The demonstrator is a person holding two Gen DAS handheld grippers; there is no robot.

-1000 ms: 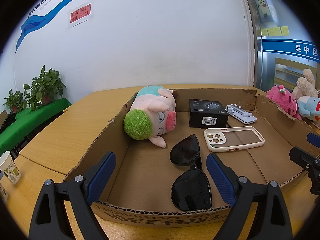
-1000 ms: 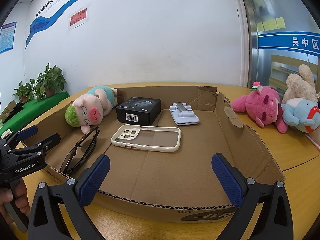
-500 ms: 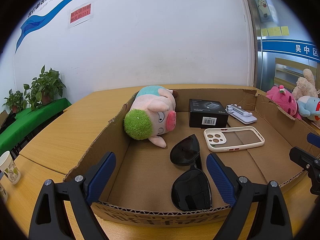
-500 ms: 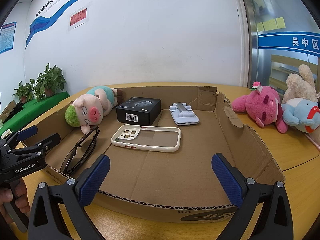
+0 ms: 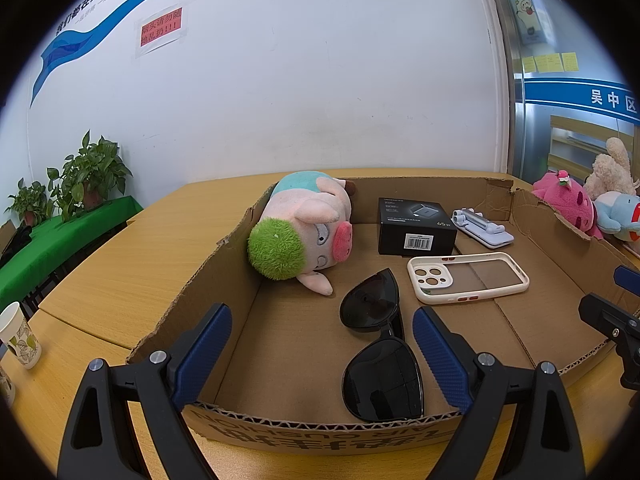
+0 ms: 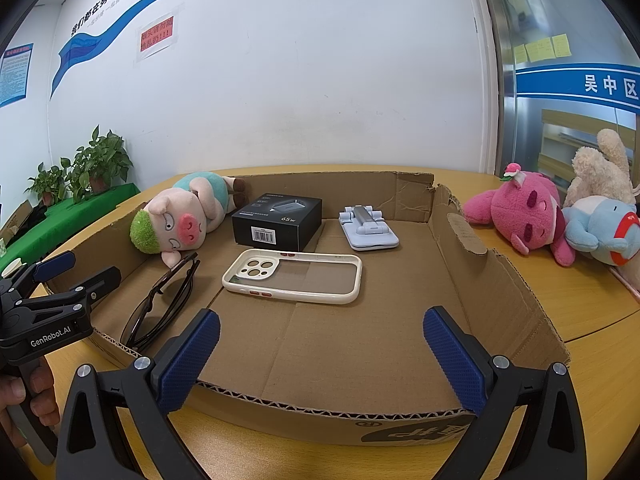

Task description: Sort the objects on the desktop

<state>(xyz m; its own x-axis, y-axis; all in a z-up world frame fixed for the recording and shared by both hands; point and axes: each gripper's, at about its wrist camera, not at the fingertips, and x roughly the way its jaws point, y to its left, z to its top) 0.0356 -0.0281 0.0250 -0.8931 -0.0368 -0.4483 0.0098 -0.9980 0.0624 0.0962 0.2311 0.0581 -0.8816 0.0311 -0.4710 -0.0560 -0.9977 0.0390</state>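
A shallow cardboard tray (image 5: 208, 280) (image 6: 492, 280) lies on a wooden table. It holds a pig plush (image 5: 300, 236) (image 6: 180, 220), a black box (image 5: 416, 226) (image 6: 278, 222), a folded pale blue phone stand (image 5: 482, 226) (image 6: 368, 230), a cream phone case (image 5: 466, 278) (image 6: 294, 276) and black sunglasses (image 5: 380, 344) (image 6: 164, 300). My left gripper (image 5: 320, 356) is open and empty over the tray's near left edge, just before the sunglasses. My right gripper (image 6: 320, 360) is open and empty over the near right edge.
A pink plush (image 6: 524, 216), a cream plush (image 6: 600, 168) and a blue plush (image 6: 604, 228) lie on the table right of the tray. A paper cup (image 5: 18, 340) stands at the far left. Potted plants (image 5: 88, 176) stand on a green-covered table by the wall.
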